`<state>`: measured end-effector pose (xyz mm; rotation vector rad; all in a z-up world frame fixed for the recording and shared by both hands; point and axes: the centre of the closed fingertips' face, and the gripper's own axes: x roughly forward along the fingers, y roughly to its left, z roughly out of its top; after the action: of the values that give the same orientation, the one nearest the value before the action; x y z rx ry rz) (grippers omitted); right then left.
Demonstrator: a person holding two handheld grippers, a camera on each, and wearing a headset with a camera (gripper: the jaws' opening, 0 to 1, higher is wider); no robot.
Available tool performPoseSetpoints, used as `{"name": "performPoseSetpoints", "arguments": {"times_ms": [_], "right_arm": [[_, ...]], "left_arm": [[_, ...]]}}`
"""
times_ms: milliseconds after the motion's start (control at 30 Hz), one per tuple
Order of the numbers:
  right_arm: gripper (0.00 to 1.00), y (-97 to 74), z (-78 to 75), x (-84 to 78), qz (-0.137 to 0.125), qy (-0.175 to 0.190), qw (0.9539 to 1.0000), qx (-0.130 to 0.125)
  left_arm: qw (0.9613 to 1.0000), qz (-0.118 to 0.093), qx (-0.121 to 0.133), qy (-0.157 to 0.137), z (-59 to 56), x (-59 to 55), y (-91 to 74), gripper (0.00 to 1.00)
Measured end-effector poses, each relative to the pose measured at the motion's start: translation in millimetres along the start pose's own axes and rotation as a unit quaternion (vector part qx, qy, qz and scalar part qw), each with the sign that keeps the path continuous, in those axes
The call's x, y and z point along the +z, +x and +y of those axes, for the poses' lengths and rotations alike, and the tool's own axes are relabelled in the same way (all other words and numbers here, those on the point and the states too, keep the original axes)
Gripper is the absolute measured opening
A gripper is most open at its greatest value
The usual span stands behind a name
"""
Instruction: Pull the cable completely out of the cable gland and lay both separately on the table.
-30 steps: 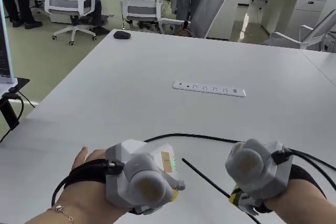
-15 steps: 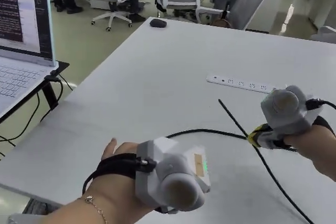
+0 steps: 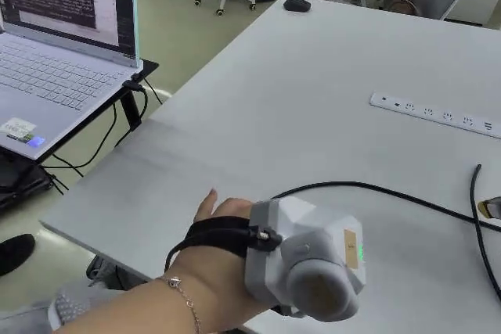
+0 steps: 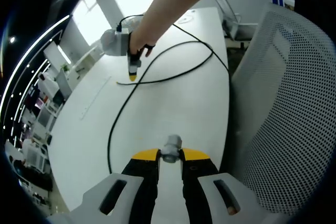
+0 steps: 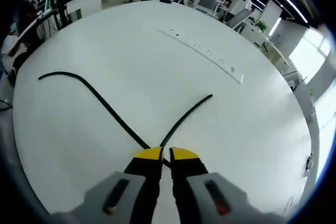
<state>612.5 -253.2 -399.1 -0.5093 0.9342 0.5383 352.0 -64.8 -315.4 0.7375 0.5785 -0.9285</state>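
gripping a small grey cable gland (image 4: 171,146), the left gripper (image 4: 170,157) has its yellow-tipped jaws drawn narrow onto it at 6 o'clock of the left gripper view, with the white table (image 4: 173,108) ahead. the black cable (image 5: 105,105) lies on the table apart from the gland; its nearest stretch runs past those jaws on their 9 o'clock side. toward 11 o'clock in that view the right gripper (image 4: 133,74) points down at the table with the cable pinched in its tips. in the right gripper view its jaws are nearly together on the cable at 6 o'clock, and two strands fan out over the table, one to 10 o'clock, one to 1 o'clock, each ending on the tabletop. a white power strip (image 5: 205,51) lies beyond at 12 o'clock. in the head view a laptop (image 3: 47,76) stands at 10 o'clock beside the table and a mouse (image 3: 296,4) sits at 12 o'clock. a mesh chair back (image 4: 294,103) is at 3 o'clock of the left gripper view.
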Motion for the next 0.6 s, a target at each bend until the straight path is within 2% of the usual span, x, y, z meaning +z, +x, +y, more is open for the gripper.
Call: {"name": "performPoseSetpoints", "arguments": {"times_ms": [100, 200, 233, 300, 400, 467, 500, 533, 600], "right_arm": [[0.15, -4.8, 0.2, 0.2, -0.008, 0.006, 0.9999, 0.004], [0.15, -25.1, 15.3, 4.2, -0.042, 0.030, 0.9983, 0.028], [0.16, -25.8, 15.4, 4.6, -0.049, 0.032, 0.9977, 0.032], [0.17, -39.9, 23.4, 0.1, -0.056, 0.031, 0.9971, 0.042], [0.20, -66.5, 40.3, -10.1, -0.074, 0.022, 0.9955, 0.055], [0.23, -86.8, 61.5, -18.2, -0.090, 0.007, 0.9931, 0.075], [0.23, -91.0, 65.6, -20.4, -0.091, 0.003, 0.9928, 0.078], [0.23, -109.0, 77.3, -30.2, -0.092, -0.002, 0.9924, 0.081], [0.24, -129.1, 89.0, -37.7, -0.098, -0.010, 0.9915, 0.085]], "left_arm": [[0.9998, -0.012, -0.015, 0.001, -6.9, 7.0, 1.2, 0.17], [0.9993, -0.025, -0.029, -0.002, -10.1, 16.8, -0.3, 0.17], [0.9990, -0.031, -0.032, 0.002, -9.5, 21.2, -1.3, 0.17], [0.9981, -0.042, -0.044, 0.007, -10.0, 28.2, -2.6, 0.17], [0.9969, -0.041, -0.059, 0.030, -9.3, 30.9, 1.2, 0.17], [0.9960, -0.041, -0.067, 0.044, -8.4, 31.2, 6.4, 0.17], [0.9956, -0.040, -0.071, 0.045, -8.0, 31.1, 8.9, 0.17], [0.9953, -0.042, -0.075, 0.044, -6.2, 31.3, 13.5, 0.17], [0.9942, -0.049, -0.092, 0.028, -6.4, 33.3, 21.8, 0.17]]}}
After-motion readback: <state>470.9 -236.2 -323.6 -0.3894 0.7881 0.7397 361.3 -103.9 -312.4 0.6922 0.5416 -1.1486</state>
